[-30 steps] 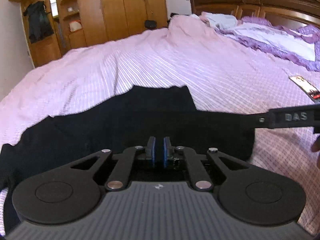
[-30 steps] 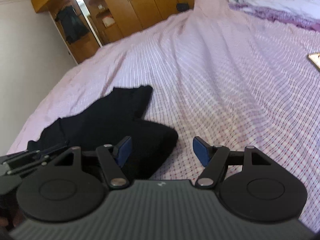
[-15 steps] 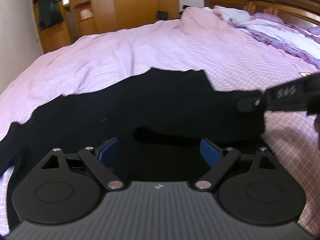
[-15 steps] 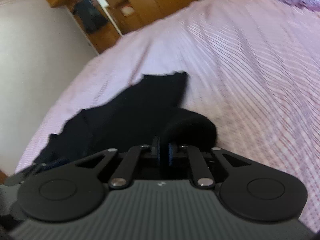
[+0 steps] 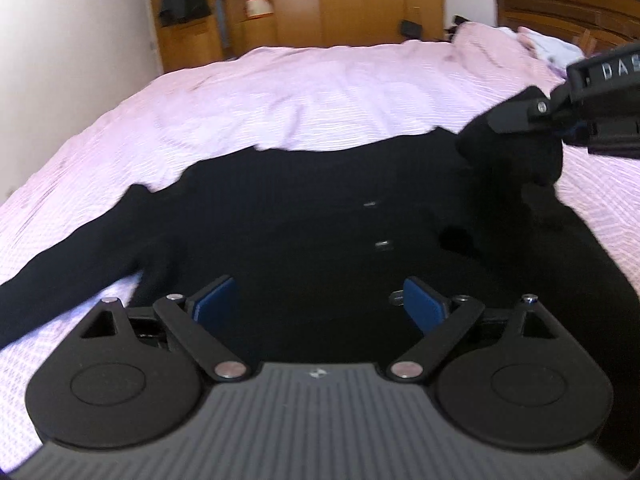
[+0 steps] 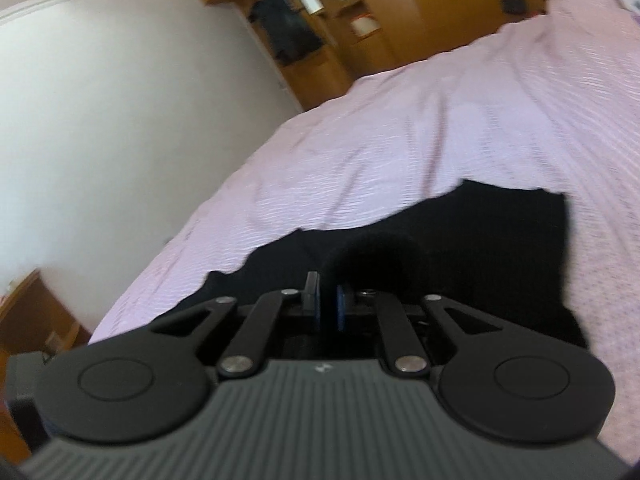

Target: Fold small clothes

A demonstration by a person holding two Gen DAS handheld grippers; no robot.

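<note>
One black garment (image 5: 320,220) lies spread on the pink bedsheet (image 5: 320,92), w/ three small buttons visible. Left gripper (image 5: 320,306) hovers over it, jaws wide apart, holding nothing. Right gripper (image 6: 329,306) is closed, pinching a raised fold of the garment. One wooden wardrobe (image 5: 340,0) stands behind.

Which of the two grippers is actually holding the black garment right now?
The right gripper: its blue pads are pinched shut on a raised fold of the black garment. The left gripper stands wide open above the cloth, gripping nothing.
</note>
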